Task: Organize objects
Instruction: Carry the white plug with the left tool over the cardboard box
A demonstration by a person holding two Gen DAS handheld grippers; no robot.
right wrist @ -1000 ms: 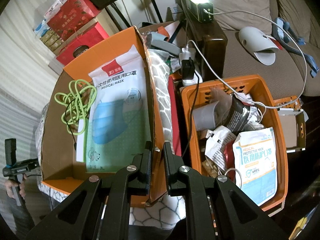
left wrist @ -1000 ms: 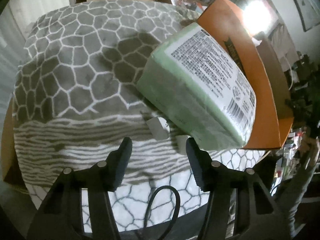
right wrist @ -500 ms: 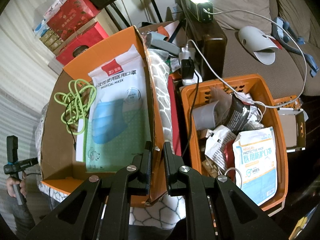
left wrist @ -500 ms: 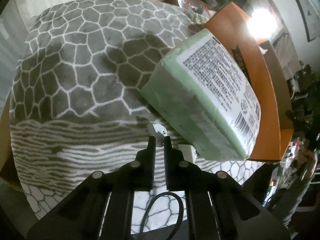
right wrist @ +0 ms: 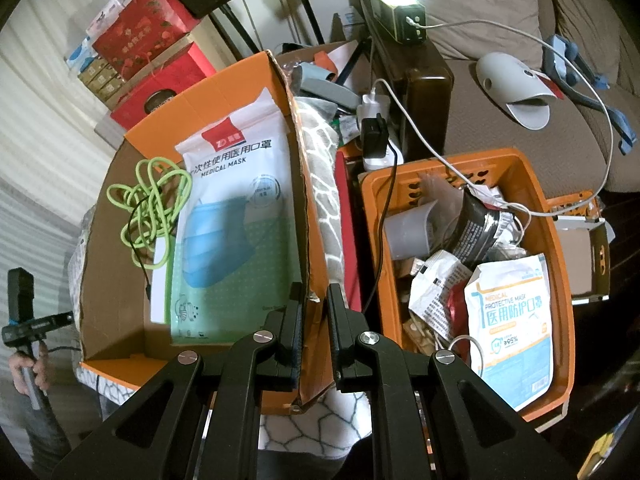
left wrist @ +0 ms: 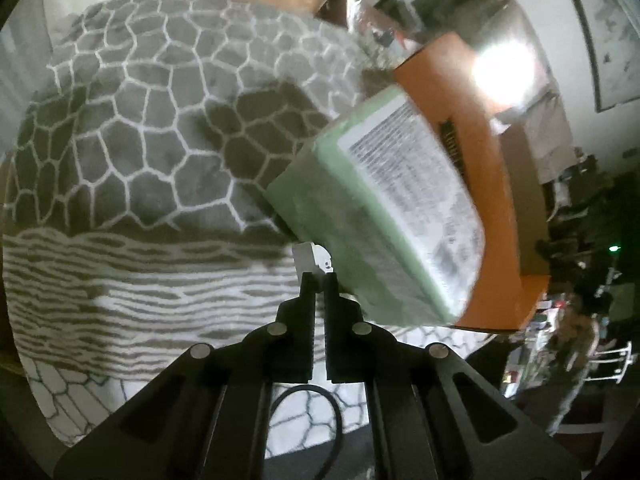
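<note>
In the left wrist view my left gripper (left wrist: 319, 280) is shut on a small white tab (left wrist: 310, 255) at the corner of a pale green pack (left wrist: 384, 216) with a printed white label. The pack tilts against the orange cardboard box (left wrist: 500, 184) over a grey patterned blanket (left wrist: 152, 152). In the right wrist view my right gripper (right wrist: 316, 294) is shut on the right wall of the orange box (right wrist: 298, 184). Inside lie a medical mask pack (right wrist: 236, 216) and a coiled green cord (right wrist: 152, 204).
An orange plastic basket (right wrist: 548, 216) full of packets, a grey cup and a white-blue mask pack (right wrist: 512, 320) stands right of the box. A power strip with cables (right wrist: 374, 136), a lamp and a sofa lie behind. Red gift boxes (right wrist: 148, 60) stack at the back left.
My left gripper closed from open onto the white tab at the green pack's corner and moved in closer; the pack shifted slightly. The right gripper stayed shut on the box wall.
</note>
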